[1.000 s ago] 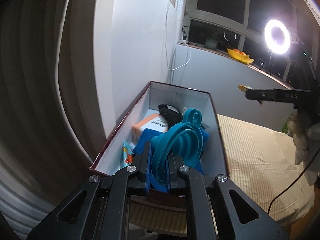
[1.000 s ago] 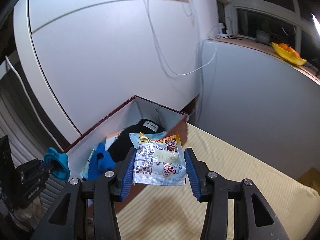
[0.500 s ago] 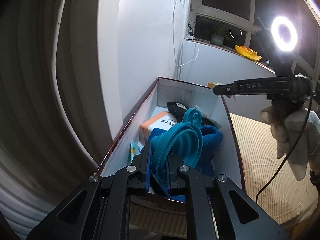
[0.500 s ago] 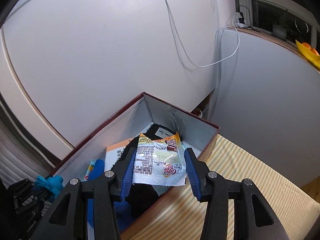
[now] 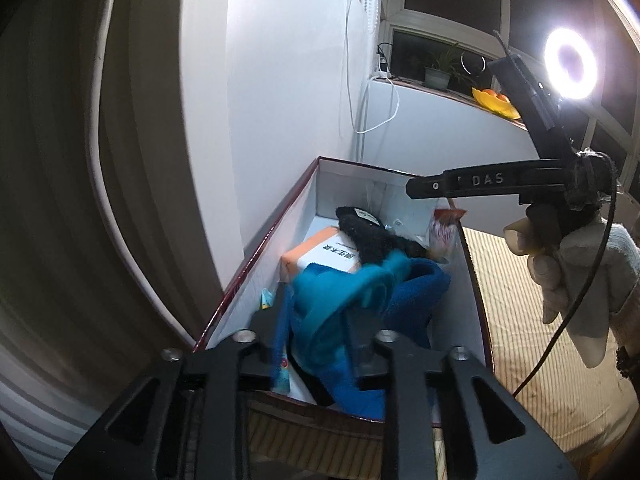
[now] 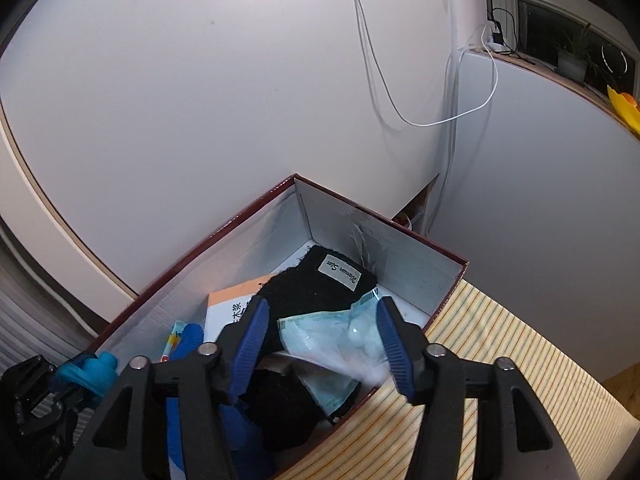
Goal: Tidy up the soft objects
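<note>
An open cardboard box (image 5: 256,256) with a dark red rim stands on the striped bed by the wall; it also shows in the right wrist view (image 6: 400,248). My left gripper (image 5: 320,320) is open over the box's near end, and the teal silicone funnel (image 5: 340,296), blurred, tips loose between its fingers. My right gripper (image 6: 320,336) is open above the box's far end. The snack packet (image 5: 442,236), just out of the jaws, drops by the box's right wall. Inside lie a black knit piece (image 6: 312,284), a blue cloth (image 5: 416,300), a light blue sachet (image 6: 340,340) and an orange-white carton (image 5: 320,256).
A white wall (image 6: 200,100) stands right behind the box. The striped bedcover (image 6: 500,360) stretches to the right. A windowsill with a plant pot (image 5: 436,78), a yellow bowl (image 5: 494,102) and a bright ring light (image 5: 570,64) lies beyond. White cables (image 6: 400,80) hang down the wall.
Both grippers have opened. The funnel has slipped from upright in the left jaws and tips toward the box. The snack packet has left the right jaws, which moved further over the box.
</note>
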Demonstrator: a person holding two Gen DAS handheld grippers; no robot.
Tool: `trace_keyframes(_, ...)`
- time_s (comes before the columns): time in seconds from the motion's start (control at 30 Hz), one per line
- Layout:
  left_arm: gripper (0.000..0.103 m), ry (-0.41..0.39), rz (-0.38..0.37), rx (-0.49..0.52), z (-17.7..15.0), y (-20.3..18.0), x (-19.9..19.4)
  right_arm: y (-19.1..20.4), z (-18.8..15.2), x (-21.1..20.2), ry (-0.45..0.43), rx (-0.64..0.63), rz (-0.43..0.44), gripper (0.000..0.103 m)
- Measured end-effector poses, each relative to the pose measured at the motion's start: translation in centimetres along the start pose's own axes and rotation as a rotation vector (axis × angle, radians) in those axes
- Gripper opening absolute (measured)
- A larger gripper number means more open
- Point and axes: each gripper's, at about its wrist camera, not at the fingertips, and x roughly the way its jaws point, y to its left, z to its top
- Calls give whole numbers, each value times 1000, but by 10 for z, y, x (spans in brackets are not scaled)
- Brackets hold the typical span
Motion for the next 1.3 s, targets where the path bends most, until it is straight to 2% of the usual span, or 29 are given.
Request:
trace_keyframes(0.1,31,-3,3,-4,0,0,-1,0,0,-3,-9,6,3,64)
trace_keyframes(0.13,36,-1,7,-7,0,1,0,0,0,-4,-8,7,5,64)
trace_keyframes(0.17,47,1,10,-12,1,2,1,1,0,-5,-8,6,5,64)
trace_keyframes(0.2,53,-2,12,-22,2,3,1,1,0,-6,-9,4,4,64)
trace_keyframes(0.33,54,-11,26,-27,3,5,-1,1,-3,-13,-16,5,2,65)
trace_keyframes(0.47,72,24,59,-35,7,7,6,-3,-7,-19,-20,21,4,65)
trace_keyframes(0.53,72,71,74,-25,8,5,15,-4,-9,-22,-24,25,0,65)
trace_keyframes(0.67,72,161,21,1,3,-1,22,-7,-14,-31,-35,34,-3,65)
trace_keyframes(1.03,72,361,-38,104,0,-6,23,-12,-29,-58,-60,42,-8,65)
trace_keyframes(1.13,72,371,-22,135,6,-5,15,-14,-35,-65,-66,51,-1,65)
trace_keyframes(1.3,73,340,-5,149,10,-6,-4,-18,-46,-74,-70,63,7,66)
